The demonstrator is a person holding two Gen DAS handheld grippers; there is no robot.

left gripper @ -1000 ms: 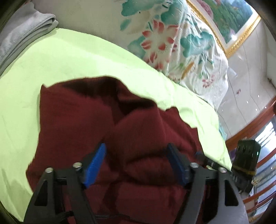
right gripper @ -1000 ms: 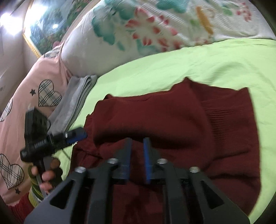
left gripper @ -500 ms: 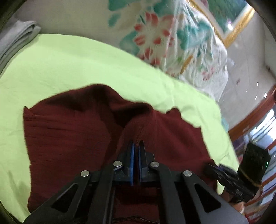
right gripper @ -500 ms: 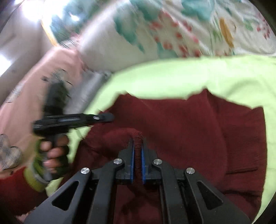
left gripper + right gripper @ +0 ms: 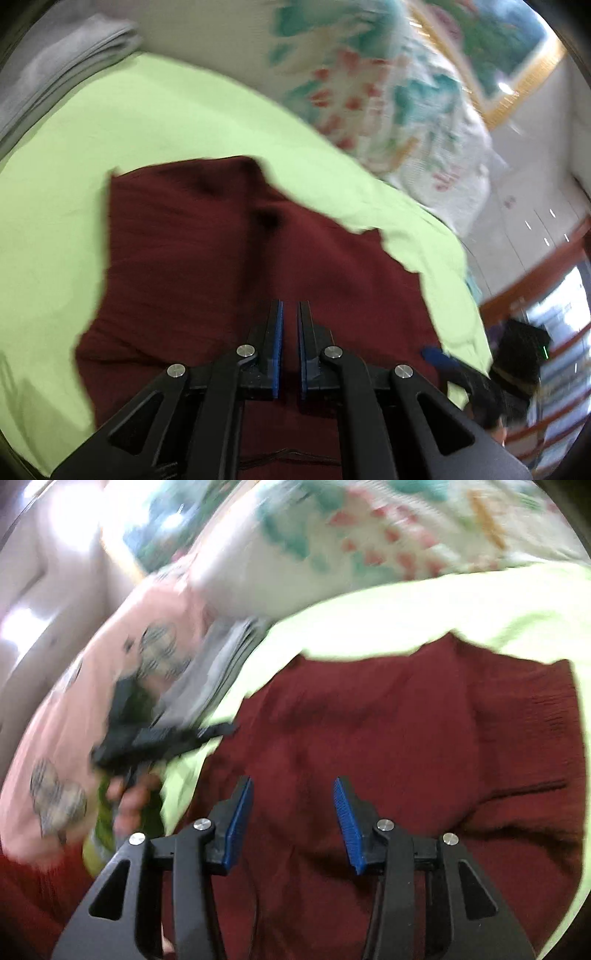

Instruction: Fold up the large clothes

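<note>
A dark red knitted sweater (image 5: 207, 251) lies folded on a light green sheet (image 5: 110, 122); it also shows in the right wrist view (image 5: 406, 746). My left gripper (image 5: 290, 306) hovers over the sweater with its blue pads nearly together, a narrow gap between them and no cloth in it. My right gripper (image 5: 293, 786) is open and empty above the sweater's near part. The left gripper (image 5: 218, 733) shows in the right wrist view, off the sweater's left edge. The right gripper's blue tip (image 5: 434, 356) shows low right in the left wrist view.
A floral quilt (image 5: 369, 85) is bunched along the far side of the sheet. A folded grey cloth (image 5: 55, 85) lies at the far left. A pink heart-print cover (image 5: 110, 686) lies left of the sheet (image 5: 443, 609). The bed's right edge drops to a tiled floor (image 5: 535, 206).
Both grippers were shut on the sweater half a second ago. Now the right has opened wide and the left has loosened; the cloth has dropped flat. Both views are blurred by motion.
</note>
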